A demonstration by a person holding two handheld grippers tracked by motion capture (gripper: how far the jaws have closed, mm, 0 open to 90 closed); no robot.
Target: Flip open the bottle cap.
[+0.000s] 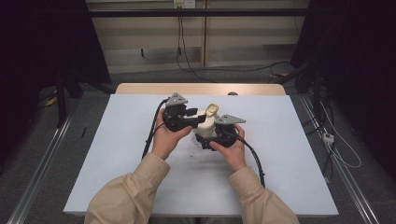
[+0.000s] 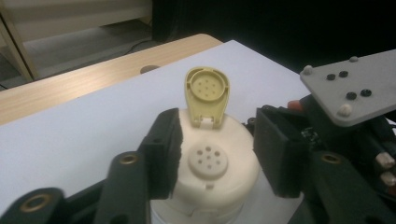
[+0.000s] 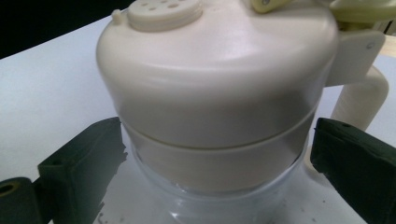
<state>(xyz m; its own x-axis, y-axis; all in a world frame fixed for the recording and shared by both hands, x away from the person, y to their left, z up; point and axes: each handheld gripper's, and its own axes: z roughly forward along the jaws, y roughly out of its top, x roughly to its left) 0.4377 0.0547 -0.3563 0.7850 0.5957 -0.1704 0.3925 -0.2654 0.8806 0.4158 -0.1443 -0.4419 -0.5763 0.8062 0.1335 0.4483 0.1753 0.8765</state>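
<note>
A cream-lidded jar [image 1: 203,127] stands at the middle of the white table [image 1: 116,154]. Its yellow flip cap [image 1: 212,110] is tipped up and open, which bares the round sprinkle holes [image 2: 208,161]. My left gripper [image 1: 198,120] comes in from the left, and its black pads [image 2: 164,156] lie against both sides of the cream lid [image 2: 233,154]. My right gripper [image 1: 208,138] comes from the near side. Its pads [image 3: 93,149] clasp the lower ring of the jar [image 3: 210,158], just above the clear glass body [image 3: 210,207]. A cream handle [image 3: 366,95] curves off the lid.
A wooden table edge [image 1: 201,88] runs along the back, past the white cover. Small dark specks [image 1: 192,154] lie on the cover near the jar. Black curtains, cables [image 1: 182,51] and floor rails [image 1: 42,172] surround the table.
</note>
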